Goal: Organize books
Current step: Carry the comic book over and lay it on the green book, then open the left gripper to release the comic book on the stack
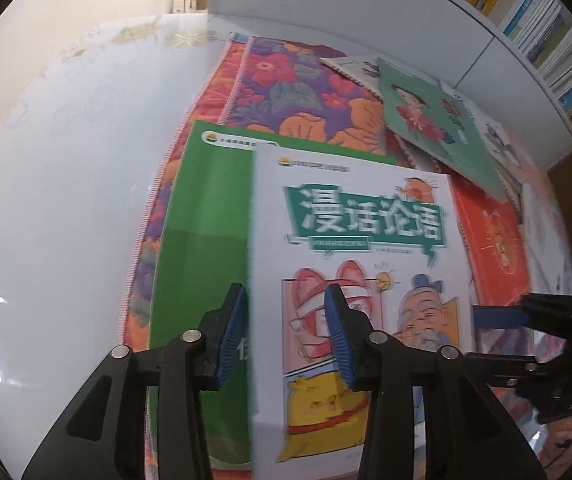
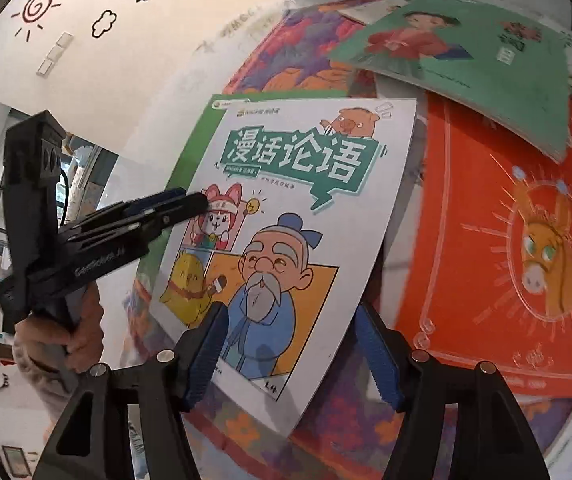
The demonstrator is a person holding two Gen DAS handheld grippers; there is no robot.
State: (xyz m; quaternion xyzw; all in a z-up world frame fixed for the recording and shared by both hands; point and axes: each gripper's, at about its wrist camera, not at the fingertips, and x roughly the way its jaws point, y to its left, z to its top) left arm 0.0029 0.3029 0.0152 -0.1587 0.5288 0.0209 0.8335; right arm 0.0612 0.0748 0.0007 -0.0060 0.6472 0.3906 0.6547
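Note:
A white comic book [image 1: 346, 208] [image 2: 298, 200] with a green title banner lies on top of a green book [image 1: 206, 208] [image 2: 194, 136] on a floral cloth [image 1: 286, 88]. My left gripper [image 1: 286, 320] [image 2: 190, 200] hovers over the comic's left edge. Its blue pads stand apart and press on nothing. My right gripper [image 2: 294, 354] [image 1: 474, 336] is wide open around the comic's lower right corner, which curls a little off the cloth. An orange book [image 2: 486, 240] [image 1: 494, 248] lies to the right. A teal book [image 2: 466, 52] [image 1: 434, 128] with a girl on its cover rests partly on it.
A white bookshelf [image 1: 546, 32] packed with upright books runs along the far right. The white tabletop [image 1: 66, 200] extends left of the cloth. More thin books lie under the teal one. A person's hand [image 2: 82, 332] grips the left gripper's handle.

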